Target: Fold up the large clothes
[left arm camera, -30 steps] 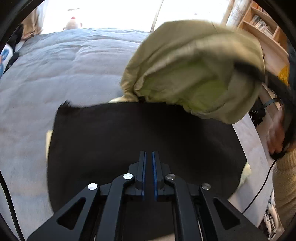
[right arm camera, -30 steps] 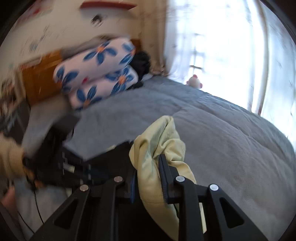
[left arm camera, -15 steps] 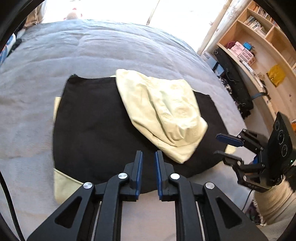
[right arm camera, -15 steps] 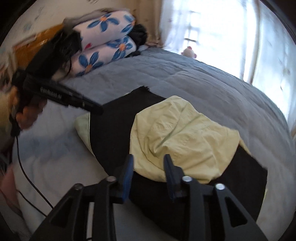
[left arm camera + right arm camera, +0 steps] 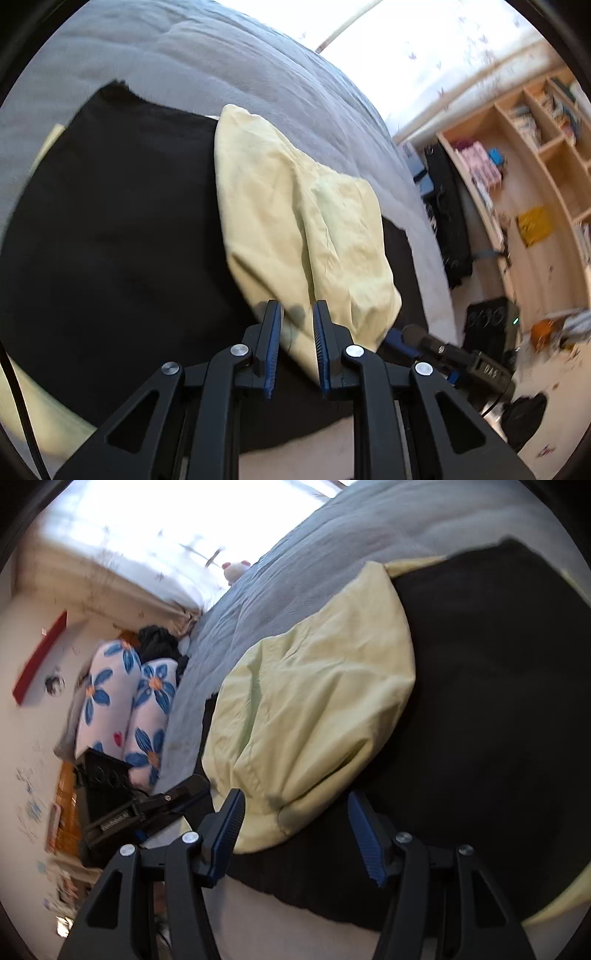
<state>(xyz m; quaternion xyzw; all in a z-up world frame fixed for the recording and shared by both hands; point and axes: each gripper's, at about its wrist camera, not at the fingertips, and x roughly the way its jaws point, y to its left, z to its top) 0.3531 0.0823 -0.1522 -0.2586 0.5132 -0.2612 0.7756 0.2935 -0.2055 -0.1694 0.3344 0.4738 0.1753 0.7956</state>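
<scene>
A large garment lies on the grey bed: a black panel [image 5: 110,229] with a pale yellow part [image 5: 295,221] folded over it. It also shows in the right wrist view, black [image 5: 498,701] and yellow [image 5: 314,709]. My left gripper [image 5: 295,325] is open and empty, its jaws just above the near end of the yellow fold. My right gripper [image 5: 295,812] is wide open and empty, its jaws either side of the yellow fold's near corner. The right gripper [image 5: 436,347] shows low at the right of the left wrist view.
The grey duvet [image 5: 184,55] stretches away to a bright window. Wooden shelves [image 5: 535,147] and dark bags [image 5: 447,206] stand right of the bed. Flowered pillows [image 5: 125,709] and a small plush toy [image 5: 236,568] lie at the bed's far side.
The right gripper let go of the yellow part, which now lies folded on the black panel. Both grippers opened wider and came down close to the fold's near end.
</scene>
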